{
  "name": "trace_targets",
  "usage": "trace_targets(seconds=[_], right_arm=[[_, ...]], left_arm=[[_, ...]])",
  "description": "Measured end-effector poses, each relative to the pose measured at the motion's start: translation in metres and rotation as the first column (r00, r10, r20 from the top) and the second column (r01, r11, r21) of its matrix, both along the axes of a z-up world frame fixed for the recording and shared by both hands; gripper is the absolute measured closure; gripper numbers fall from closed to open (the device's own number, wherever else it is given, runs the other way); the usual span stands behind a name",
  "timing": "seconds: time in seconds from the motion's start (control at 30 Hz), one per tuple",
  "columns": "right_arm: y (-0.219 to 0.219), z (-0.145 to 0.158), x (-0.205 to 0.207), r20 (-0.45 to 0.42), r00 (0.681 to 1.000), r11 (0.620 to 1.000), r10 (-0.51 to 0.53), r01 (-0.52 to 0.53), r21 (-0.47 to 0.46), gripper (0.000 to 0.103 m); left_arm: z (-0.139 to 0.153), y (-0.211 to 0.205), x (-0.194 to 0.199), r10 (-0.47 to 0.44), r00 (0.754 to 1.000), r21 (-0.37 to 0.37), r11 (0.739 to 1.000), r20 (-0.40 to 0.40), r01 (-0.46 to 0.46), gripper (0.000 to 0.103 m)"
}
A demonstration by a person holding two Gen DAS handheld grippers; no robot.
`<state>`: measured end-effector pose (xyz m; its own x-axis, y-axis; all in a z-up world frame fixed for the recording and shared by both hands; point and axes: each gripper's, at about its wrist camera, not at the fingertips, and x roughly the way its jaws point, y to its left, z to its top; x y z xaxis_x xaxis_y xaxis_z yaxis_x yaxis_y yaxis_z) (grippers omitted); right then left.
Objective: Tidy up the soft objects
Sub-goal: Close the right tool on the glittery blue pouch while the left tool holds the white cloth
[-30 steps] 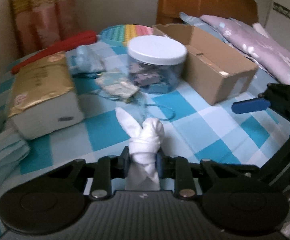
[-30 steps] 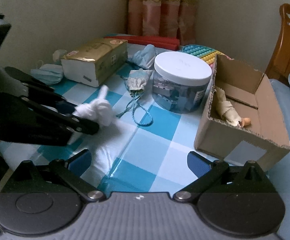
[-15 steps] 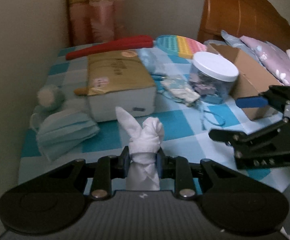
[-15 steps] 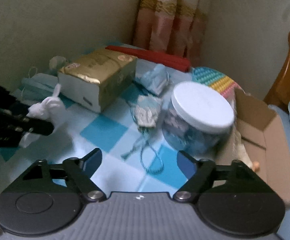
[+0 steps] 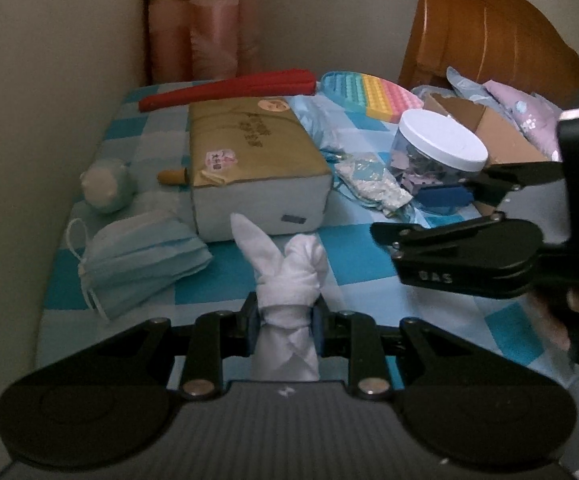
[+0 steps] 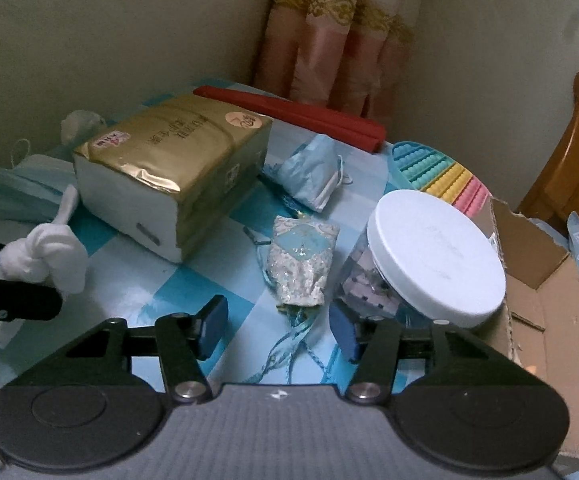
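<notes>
Over the checked tablecloth [image 5: 225, 280], the left claw [image 5: 284, 322] clenches a knotted white cloth [image 5: 285, 276] while the right claw [image 6: 279, 326] hovers released.

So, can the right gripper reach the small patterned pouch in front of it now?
Probably yes. The right gripper is open and empty, and the patterned pouch lies just ahead between its fingers with nothing on it. Only the lidded jar stands close on the right.
</notes>
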<state>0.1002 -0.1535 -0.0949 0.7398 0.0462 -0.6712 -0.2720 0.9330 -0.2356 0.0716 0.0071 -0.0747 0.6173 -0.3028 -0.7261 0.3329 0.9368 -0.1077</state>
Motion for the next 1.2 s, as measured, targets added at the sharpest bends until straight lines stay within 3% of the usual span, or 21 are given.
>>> trace_targets(seconds=[0.2,0.37,0.4,0.67,0.9,0.97,1.03,1.2], right_arm=[[0.005,-0.003,0.006,0.019,1.0,0.999,-0.024,0.024,-0.022,0.045],[0.005,-0.005,0.012,0.017,0.998,0.998,-0.052,0.053,-0.029,0.065],[0.005,-0.006,0.013,0.019,0.998,0.998,-0.058,0.058,-0.034,0.074],[0.002,0.002,0.006,0.029,0.998,0.998,-0.056,0.056,-0.007,0.079],[-0.005,0.011,-0.014,-0.054,0.999,0.999,0.001,0.002,0.05,0.077],[-0.005,0.01,-0.015,-0.064,0.998,0.999,0.02,-0.017,0.052,0.068],[-0.005,0.009,-0.012,-0.045,0.999,0.999,0.006,-0.004,0.048,0.044],[-0.001,0.01,0.003,-0.018,1.0,0.998,0.004,-0.003,0.063,0.043]], left_arm=[[-0.001,0.001,0.002,-0.009,1.0,-0.019,1.0,-0.002,0.009,0.079],[-0.003,0.003,0.003,-0.01,1.0,-0.028,1.0,-0.007,0.01,0.079],[-0.003,0.003,0.003,-0.01,1.0,-0.029,1.0,-0.006,0.01,0.079],[-0.006,0.003,0.004,-0.027,0.999,-0.048,0.999,-0.022,0.026,0.079],[-0.006,0.002,0.003,-0.025,1.0,-0.036,0.999,-0.018,0.024,0.079],[-0.006,0.001,0.004,-0.028,0.999,-0.035,0.999,-0.02,0.027,0.078],[-0.007,0.0,0.004,-0.029,0.999,-0.032,0.999,-0.024,0.028,0.078],[-0.008,-0.002,0.005,-0.028,0.999,-0.013,1.0,-0.019,0.027,0.077]])
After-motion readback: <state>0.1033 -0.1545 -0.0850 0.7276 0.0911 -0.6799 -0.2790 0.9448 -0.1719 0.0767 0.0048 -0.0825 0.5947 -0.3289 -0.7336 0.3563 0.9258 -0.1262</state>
